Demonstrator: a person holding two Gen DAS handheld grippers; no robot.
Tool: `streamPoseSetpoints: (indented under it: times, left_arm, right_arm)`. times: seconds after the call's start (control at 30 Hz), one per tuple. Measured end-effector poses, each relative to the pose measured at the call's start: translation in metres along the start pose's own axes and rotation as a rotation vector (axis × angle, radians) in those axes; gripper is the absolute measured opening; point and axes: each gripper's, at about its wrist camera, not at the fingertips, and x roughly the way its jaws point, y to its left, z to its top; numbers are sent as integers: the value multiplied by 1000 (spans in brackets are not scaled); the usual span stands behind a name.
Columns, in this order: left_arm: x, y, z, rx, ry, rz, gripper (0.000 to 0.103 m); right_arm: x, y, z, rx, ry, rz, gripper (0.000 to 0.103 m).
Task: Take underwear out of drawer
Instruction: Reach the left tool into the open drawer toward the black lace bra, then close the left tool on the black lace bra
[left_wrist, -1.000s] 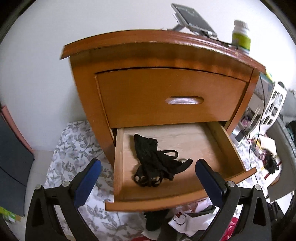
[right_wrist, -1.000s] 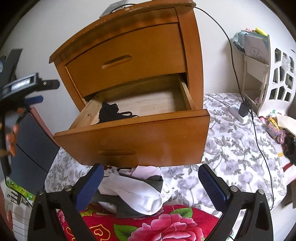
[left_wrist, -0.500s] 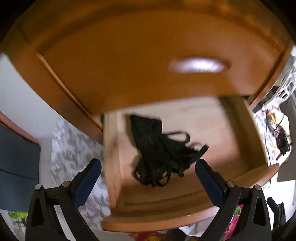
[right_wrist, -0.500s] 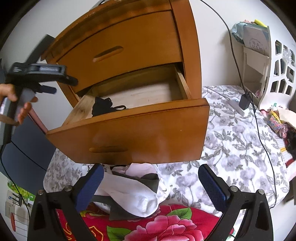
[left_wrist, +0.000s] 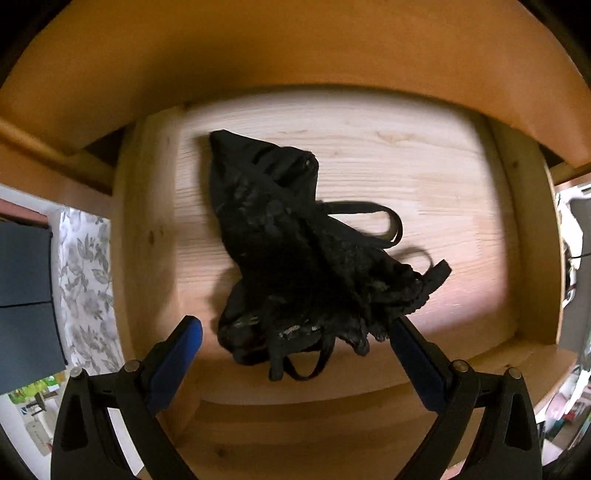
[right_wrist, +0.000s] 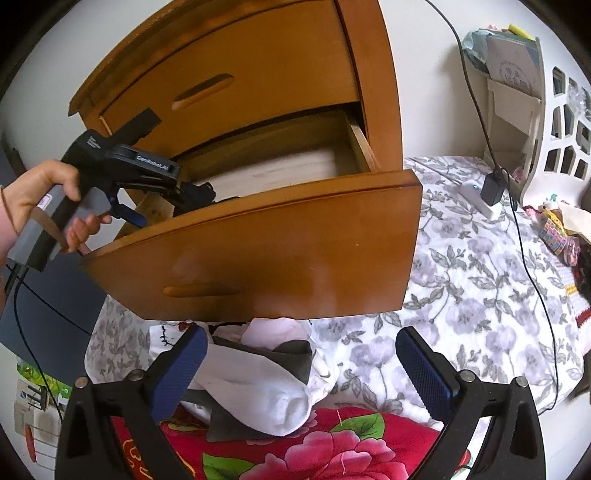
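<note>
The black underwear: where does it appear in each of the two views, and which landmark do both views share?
Left wrist view: the black underwear lies crumpled on the floor of the open drawer, centre of the picture, just beyond the open jaws of the left gripper.
Right wrist view: not visible; the drawer front and the left gripper hide it.
Shared landmark: the open drawer.
</note>
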Motion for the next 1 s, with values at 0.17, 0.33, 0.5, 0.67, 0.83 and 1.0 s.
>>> streamPoseSetpoints:
  times: [0.17,0.33,0.5,0.67,0.83,1.0]
  left_arm:
    - [12,-7,2,22,32,31,100]
    - [21,-8,4,31,66,29,83]
    - [28,-6,8,46,82,16,63]
    - [26,-4,9,54,73,1,35]
    - [21,1,7,35,33,-6,19]
    - [13,9,-2,-10,-19,-41,16]
  right_arm:
    - [6,-3,-2,5,15,-6,103]
    - [7,-4,-2,5,18,-3,103]
    - [7,-5,-2,7,18,-3,103]
    - [7,-5,-2,9,21,-5,103]
    - [6,-4,-2,3,21,-8,103]
    - [2,-4,-2,5,18,-15,103]
